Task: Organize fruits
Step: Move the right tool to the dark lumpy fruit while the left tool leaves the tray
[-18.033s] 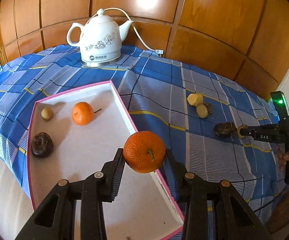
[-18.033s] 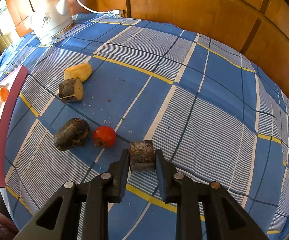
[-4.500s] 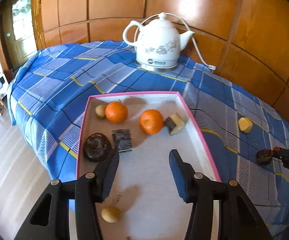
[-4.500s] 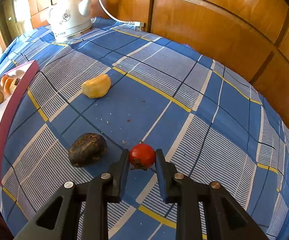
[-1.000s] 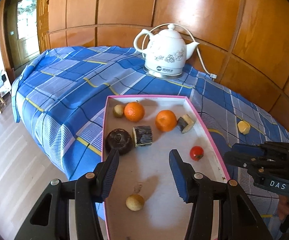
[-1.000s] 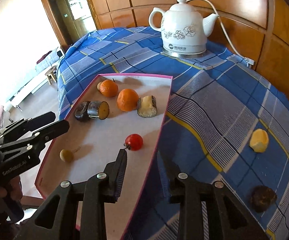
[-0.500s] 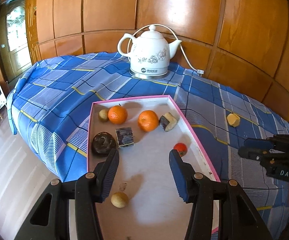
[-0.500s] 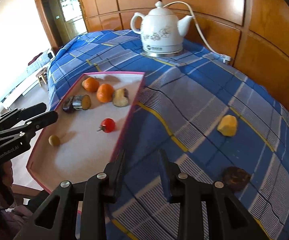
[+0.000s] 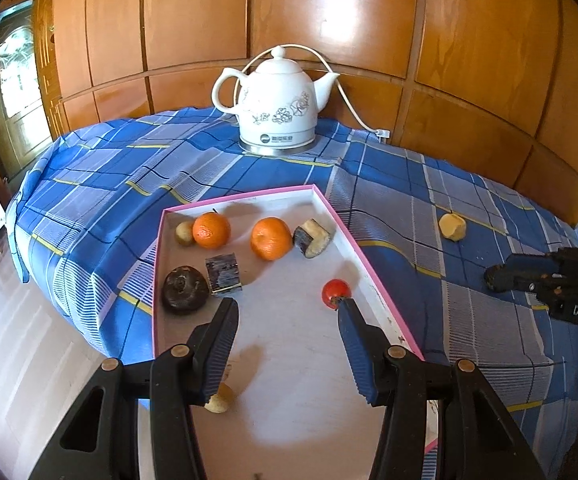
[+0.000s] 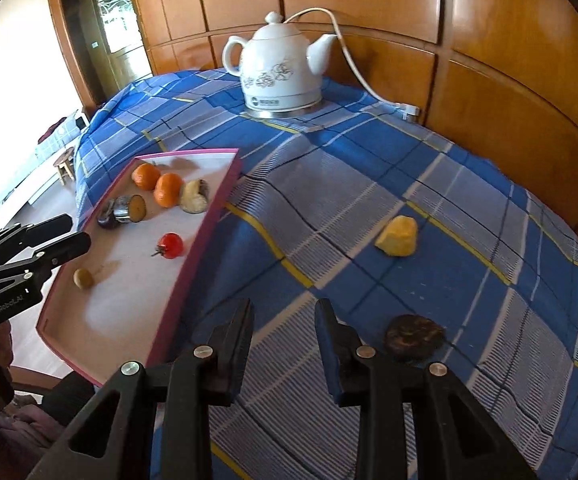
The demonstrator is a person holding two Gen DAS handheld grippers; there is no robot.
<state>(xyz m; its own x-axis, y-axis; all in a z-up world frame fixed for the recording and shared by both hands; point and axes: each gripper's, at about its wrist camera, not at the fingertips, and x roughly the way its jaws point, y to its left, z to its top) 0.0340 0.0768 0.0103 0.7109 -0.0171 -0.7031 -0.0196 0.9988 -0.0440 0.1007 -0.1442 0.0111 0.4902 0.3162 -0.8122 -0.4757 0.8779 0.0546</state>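
Note:
The pink-rimmed white tray [image 9: 369, 256] holds two oranges [image 9: 211, 231], a red tomato [image 9: 336, 290], a dark round fruit [image 9: 185, 290], cut chunks [image 9: 223, 273] and two small pale fruits. My left gripper [image 9: 287, 308] hangs open over the tray's near half with nothing between its fingers. My right gripper [image 10: 283, 308] is over the blue checked cloth just right of the tray [image 10: 213, 216], its jaws a little apart and empty. On the cloth lie a yellow piece [image 10: 397, 236] and a dark round fruit [image 10: 415, 336], the latter just right of the right fingers.
A white kettle [image 9: 277, 104] with a cord stands at the back of the table against the wooden wall panels. The tray overhangs the table's near edge, with floor below. In the left wrist view the right gripper [image 9: 497, 274] shows at the right edge.
My right gripper has moved right, from over the tray's edge to over the cloth near the dark fruit. The tomato stays in the tray. The left gripper has shifted and rolled slightly.

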